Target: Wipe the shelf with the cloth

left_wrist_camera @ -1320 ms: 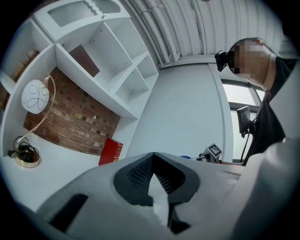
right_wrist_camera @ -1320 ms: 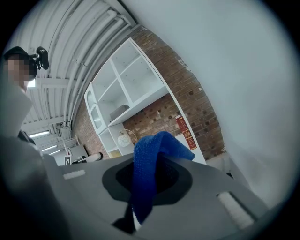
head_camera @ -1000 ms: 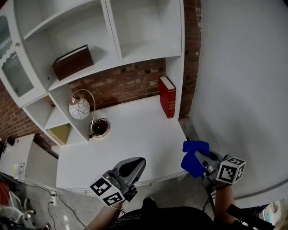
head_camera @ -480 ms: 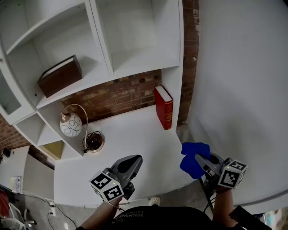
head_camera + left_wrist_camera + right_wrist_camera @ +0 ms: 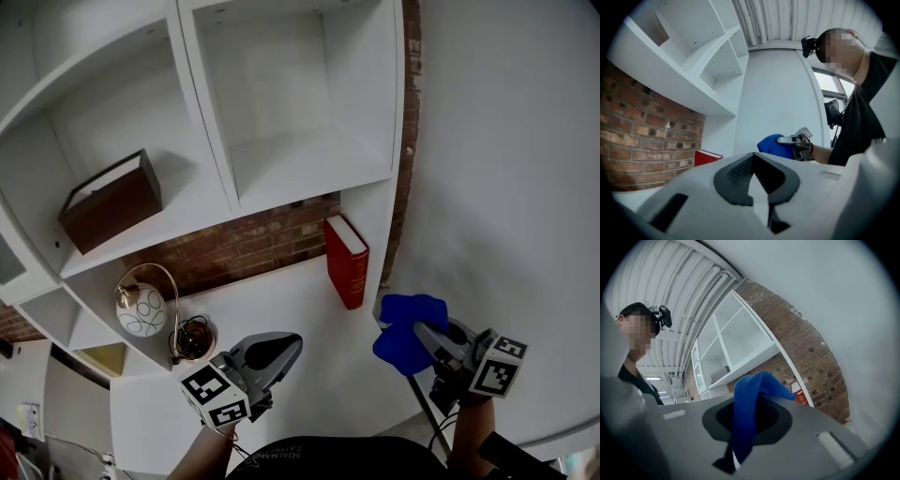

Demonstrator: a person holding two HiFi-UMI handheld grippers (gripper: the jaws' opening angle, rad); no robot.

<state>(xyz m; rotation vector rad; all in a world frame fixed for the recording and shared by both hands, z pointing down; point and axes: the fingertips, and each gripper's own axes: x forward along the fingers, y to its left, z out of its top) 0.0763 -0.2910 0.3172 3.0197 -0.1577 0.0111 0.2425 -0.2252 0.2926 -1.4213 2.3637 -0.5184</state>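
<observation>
Below the white shelf (image 5: 300, 164), your right gripper (image 5: 420, 330) pinching the blue cloth (image 5: 403, 317), near the red book (image 5: 347, 264); your left gripper (image 5: 291, 341) pressed together, holding nothing.

Top centre: the white shelf unit's (image 5: 208, 112) wide compartment stands open, its board (image 5: 309, 164) bare from side to side.
Upper left: a dark brown rectangular box (image 5: 110, 202) takes up part of the neighbouring compartment.
Centre: the white desk top (image 5: 281, 305) leaves broad room.
Centre right: an upright red hardback book (image 5: 347, 262) just beside the unit's side panel.
Lower left: an arc lamp with a patterned white globe (image 5: 141, 311).
Right: a plain white wall (image 5: 506, 187) closes that side.
Lower right: the right gripper (image 5: 420, 333), clamped on a blue cloth (image 5: 401, 317), hangs between desk corner and wall.
</observation>
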